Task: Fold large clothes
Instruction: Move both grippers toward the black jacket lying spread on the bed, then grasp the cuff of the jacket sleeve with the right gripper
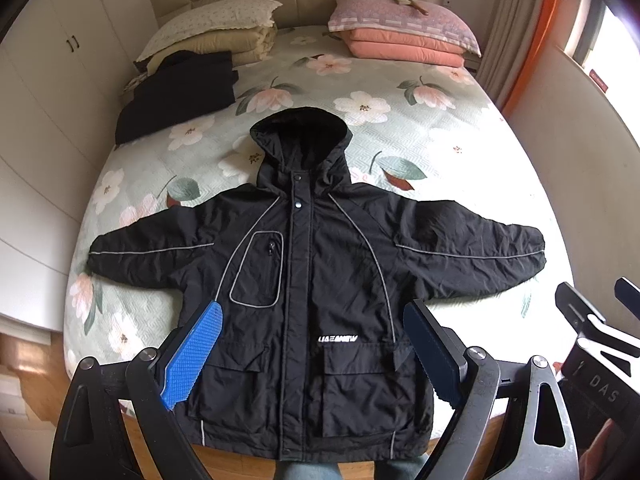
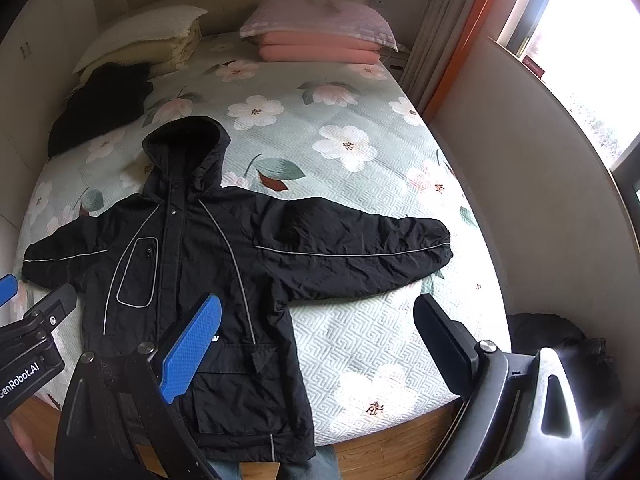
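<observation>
Both wrist cameras look steeply down from above the bed's [image 1: 460,160] foot toward its headboard. The right view sits further right; both share the black hooded jacket [image 1: 312,280].

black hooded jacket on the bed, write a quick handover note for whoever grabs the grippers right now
Left gripper: open, empty, above the lower front of the black hooded jacket.
Right gripper: open, empty, above the jacket's hem side and the bare floral quilted bedspread.
Jacket: lying flat, front up, closed, both sleeves spread out, hood toward the pillows, hem at the near bed edge.
A dark folded garment sits near the cream pillow stack.
Done: jacket is laid out.
Left: every fold; no sleeve is turned in yet.
</observation>
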The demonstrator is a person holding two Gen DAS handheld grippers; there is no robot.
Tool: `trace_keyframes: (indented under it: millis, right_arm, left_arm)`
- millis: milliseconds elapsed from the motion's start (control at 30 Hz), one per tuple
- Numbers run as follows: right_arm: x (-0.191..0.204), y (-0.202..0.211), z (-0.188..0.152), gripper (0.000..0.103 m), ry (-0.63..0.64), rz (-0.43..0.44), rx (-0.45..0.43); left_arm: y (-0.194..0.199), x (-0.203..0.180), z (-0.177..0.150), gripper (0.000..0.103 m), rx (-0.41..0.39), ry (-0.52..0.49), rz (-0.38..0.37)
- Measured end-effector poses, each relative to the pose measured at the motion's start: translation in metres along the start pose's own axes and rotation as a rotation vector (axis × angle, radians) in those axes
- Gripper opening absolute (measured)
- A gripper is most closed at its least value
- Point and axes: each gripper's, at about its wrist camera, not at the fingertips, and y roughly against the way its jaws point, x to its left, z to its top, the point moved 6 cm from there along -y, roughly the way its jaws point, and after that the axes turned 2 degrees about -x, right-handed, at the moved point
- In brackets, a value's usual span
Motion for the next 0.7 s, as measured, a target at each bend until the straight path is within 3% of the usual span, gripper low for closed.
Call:
trace_keyframes:
  millis: [300, 367, 400, 500, 700]
  right_arm:
    - [-0.069, -0.035, 0.012, 0.098, -0.022, -0.013, 0.008]
    - [-0.083, -0.047, 0.014, 0.098, -0.031, 0.007, 0.006]
    - [-0.089, -0.054, 0.015, 0.098, -0.038, 0.023, 0.000]
    - [-0.113, -0.088, 0.013, 0.098, -0.056, 0.094, -0.023]
    - [-0.194, -0.212, -0.022, 0.098, -0.174, 0.077, 0.046]
  left_arm:
    - [-0.020, -0.049, 0.005, 0.093, 0.009, -0.008, 0.031]
    - [-0.031, -0.061, 0.005, 0.093, -0.008, -0.005, -0.021]
    - [-0.045, -0.069, 0.002, 0.093, 0.024, 0.009, -0.060]
    - [-0.088, -0.087, -0.006, 0.093, 0.086, 0.021, -0.082]
    - [-0.151, -0.111, -0.023, 0.093, 0.082, -0.023, -0.011]
